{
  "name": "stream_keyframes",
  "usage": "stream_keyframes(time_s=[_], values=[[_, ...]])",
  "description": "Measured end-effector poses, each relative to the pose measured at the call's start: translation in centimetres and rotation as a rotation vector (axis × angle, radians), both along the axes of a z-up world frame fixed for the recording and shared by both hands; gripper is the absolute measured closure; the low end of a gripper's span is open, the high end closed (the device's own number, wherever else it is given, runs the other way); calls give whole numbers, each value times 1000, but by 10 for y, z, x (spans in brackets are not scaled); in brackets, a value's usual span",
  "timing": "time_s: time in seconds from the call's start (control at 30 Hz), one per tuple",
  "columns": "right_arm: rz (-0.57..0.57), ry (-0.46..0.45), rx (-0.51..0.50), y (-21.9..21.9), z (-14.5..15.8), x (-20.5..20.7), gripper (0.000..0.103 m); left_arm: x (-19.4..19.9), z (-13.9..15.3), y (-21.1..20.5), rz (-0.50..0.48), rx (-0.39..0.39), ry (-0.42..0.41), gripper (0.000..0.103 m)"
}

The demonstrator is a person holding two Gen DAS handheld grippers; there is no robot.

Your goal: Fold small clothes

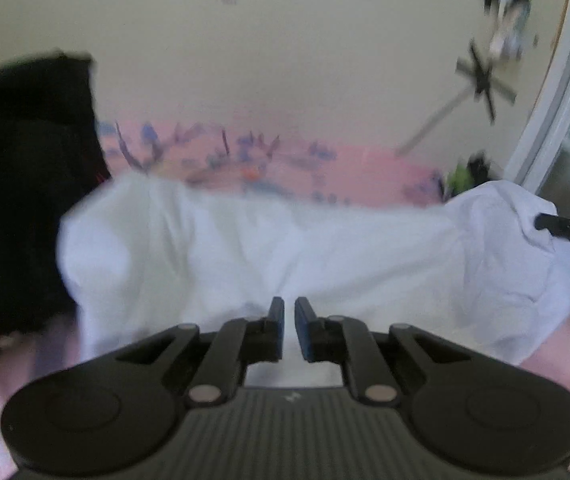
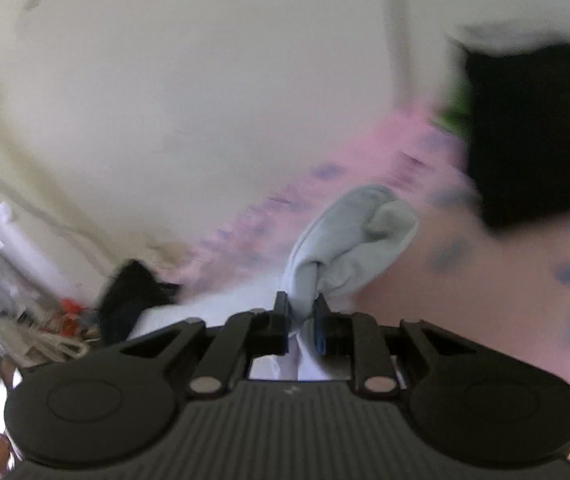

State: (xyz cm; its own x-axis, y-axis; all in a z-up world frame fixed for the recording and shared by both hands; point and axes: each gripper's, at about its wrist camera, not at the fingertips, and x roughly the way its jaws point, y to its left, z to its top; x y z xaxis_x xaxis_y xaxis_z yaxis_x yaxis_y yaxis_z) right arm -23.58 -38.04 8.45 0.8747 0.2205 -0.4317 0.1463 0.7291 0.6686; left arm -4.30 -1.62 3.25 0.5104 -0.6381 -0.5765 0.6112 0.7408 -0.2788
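One white garment (image 1: 269, 248) is being counted, spread across the near middle. One black garment (image 1: 17, 184) is being seen far left. One pink patterned sheet (image 1: 365, 172) is lying underneath. Two grippers are being noted: left gripper (image 1: 289, 322), right gripper (image 2: 300, 312).

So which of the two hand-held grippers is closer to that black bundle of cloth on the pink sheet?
Left. The black bundle sits just beside the left hand-held gripper, past the white garment. The right hand-held gripper pinches the garment's far corner, away from it.
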Motion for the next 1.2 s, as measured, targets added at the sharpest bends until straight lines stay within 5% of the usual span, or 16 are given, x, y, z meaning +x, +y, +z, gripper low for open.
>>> stream_keyframes(time_s=[0.13,0.27,0.43,0.5,0.57,0.7,0.83,0.97,1.1,1.2], values=[[153,-54,-116,60,47,43,90,-6,22,58,111,-132,-51,79],[347,-55,-196,137,59,109,90,-13,29,115,242,-196,-58,74],[543,26,-234,228,23,194,87,-25,27,147,340,-204,-53,52],[637,94,-194,250,-2,218,66,-26,25,148,345,-204,-35,46],[698,152,-171,258,-19,225,66,-26,24,146,338,-203,-22,41],[689,13,-183,223,9,188,59,-22,23,126,287,-188,-37,33],[497,-100,-237,165,36,163,58,-6,13,92,240,-109,-42,25],[381,-63,-173,126,20,173,55,11,-6,64,246,14,7,31],[362,-2,-147,123,-12,200,56,20,-21,61,252,29,49,32],[342,49,-217,135,-38,231,70,16,-26,58,244,52,-5,30]])
